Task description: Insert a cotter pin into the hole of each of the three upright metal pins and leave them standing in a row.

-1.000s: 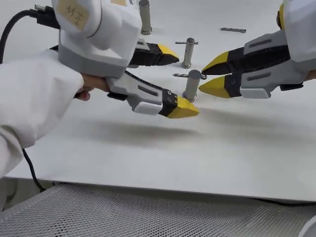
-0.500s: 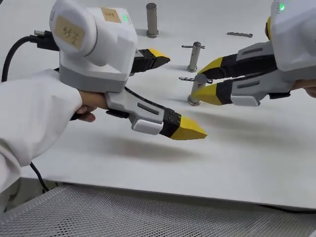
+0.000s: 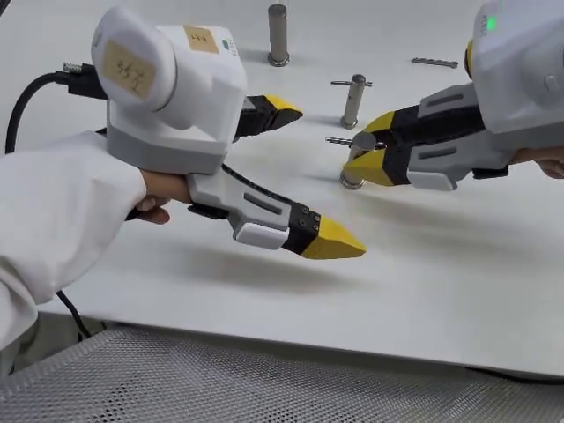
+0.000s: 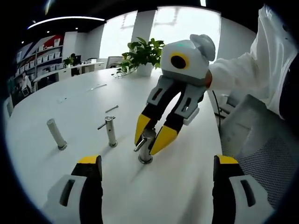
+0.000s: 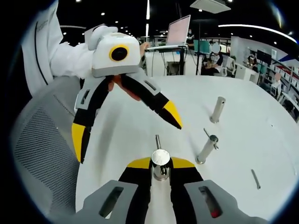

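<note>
Cotter pin (image 3: 339, 140) lies level through the head of the near pin (image 3: 352, 173). Its free end sticks out toward 9 o'clock in the head view, away from the right claw (image 3: 372, 148). That claw comes in from 3 o'clock with its jaws drawn close on either side of the pin's head. Whether they press the metal or merely flank it, I cannot tell.

In the right gripper view the cotter pin's long axis runs straight ahead to 12 o'clock, in line with the claw's own reach. A push along that line looks like all that seating it needs.

The left claw (image 3: 310, 176) hangs short of the near pin, its jaws spread wide and empty. The near pin stands at 12 o'clock in the left gripper view, so the right hand is plainly the nearer.

On the white tabletop (image 3: 441, 264) the row runs off toward 11 o'clock. The middle pin (image 3: 353, 99) already carries a seated cotter pin (image 3: 351, 83) across its head, and the far pin (image 3: 278, 35) carries none. A loose cotter pin (image 3: 434, 62) lies flat at 1 o'clock from the near pin, on the right claw's side. It is likely meant for the far pin.
</note>
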Demonstrator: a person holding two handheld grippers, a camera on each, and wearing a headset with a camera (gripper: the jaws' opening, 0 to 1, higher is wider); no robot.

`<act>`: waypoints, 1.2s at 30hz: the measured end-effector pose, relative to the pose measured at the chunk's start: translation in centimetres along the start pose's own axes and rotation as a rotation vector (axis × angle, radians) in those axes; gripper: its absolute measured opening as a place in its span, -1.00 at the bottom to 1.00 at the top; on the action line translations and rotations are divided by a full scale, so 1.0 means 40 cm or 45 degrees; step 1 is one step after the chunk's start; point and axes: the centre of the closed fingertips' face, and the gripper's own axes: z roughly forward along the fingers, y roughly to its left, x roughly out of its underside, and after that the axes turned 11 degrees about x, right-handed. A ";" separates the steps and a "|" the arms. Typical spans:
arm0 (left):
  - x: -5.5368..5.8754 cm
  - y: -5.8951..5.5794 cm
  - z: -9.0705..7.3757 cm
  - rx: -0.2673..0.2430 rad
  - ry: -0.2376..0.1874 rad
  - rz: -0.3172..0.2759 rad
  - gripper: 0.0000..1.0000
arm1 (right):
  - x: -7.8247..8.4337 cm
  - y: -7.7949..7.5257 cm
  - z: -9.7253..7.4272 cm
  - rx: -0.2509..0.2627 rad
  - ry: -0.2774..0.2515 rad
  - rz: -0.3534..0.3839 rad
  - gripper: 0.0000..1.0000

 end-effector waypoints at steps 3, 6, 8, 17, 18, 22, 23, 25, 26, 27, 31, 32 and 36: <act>0.000 0.001 -0.001 -0.001 -0.004 -0.002 0.97 | 0.000 -0.001 0.000 0.004 -0.002 -0.020 -0.83; 0.004 0.003 0.001 0.000 0.000 -0.008 0.97 | 0.001 0.000 -0.001 0.019 0.000 -0.023 -0.84; 0.007 0.003 0.001 0.000 0.007 -0.006 0.97 | 0.002 -0.001 -0.003 0.023 -0.004 -0.024 -0.84; 0.005 0.005 -0.005 -0.011 0.003 -0.011 0.94 | 0.008 -0.045 -0.048 0.013 -0.025 -0.046 -0.85; 0.006 0.006 -0.007 -0.011 0.006 -0.012 0.94 | 0.008 -0.058 -0.056 0.013 -0.026 -0.051 -0.85; 0.015 0.006 -0.012 -0.014 0.024 -0.034 0.94 | 0.022 -0.100 -0.077 0.016 -0.029 -0.046 -0.85; 0.017 0.004 -0.013 -0.011 0.025 -0.040 0.94 | 0.022 -0.104 -0.082 0.019 -0.029 -0.044 -0.85; 0.020 -0.003 -0.015 -0.008 0.030 -0.033 0.95 | 0.024 -0.126 -0.089 0.032 -0.034 -0.039 -0.85; 0.022 -0.005 -0.015 -0.007 0.033 -0.034 0.95 | 0.025 -0.134 -0.090 0.035 -0.035 -0.036 -0.85; 0.024 -0.007 -0.016 -0.007 0.036 -0.037 0.96 | 0.028 -0.141 -0.091 0.037 -0.036 -0.035 -0.85; 0.030 -0.018 -0.022 -0.014 0.035 -0.049 0.96 | 0.039 -0.176 -0.092 0.051 -0.023 -0.043 -0.85; 0.031 -0.020 -0.023 -0.016 0.033 -0.053 0.96 | 0.040 -0.182 -0.091 0.052 -0.021 -0.044 -0.85; 0.029 -0.020 -0.030 -0.040 0.024 -0.051 0.97 | 0.041 -0.190 -0.094 0.051 -0.014 -0.048 -0.85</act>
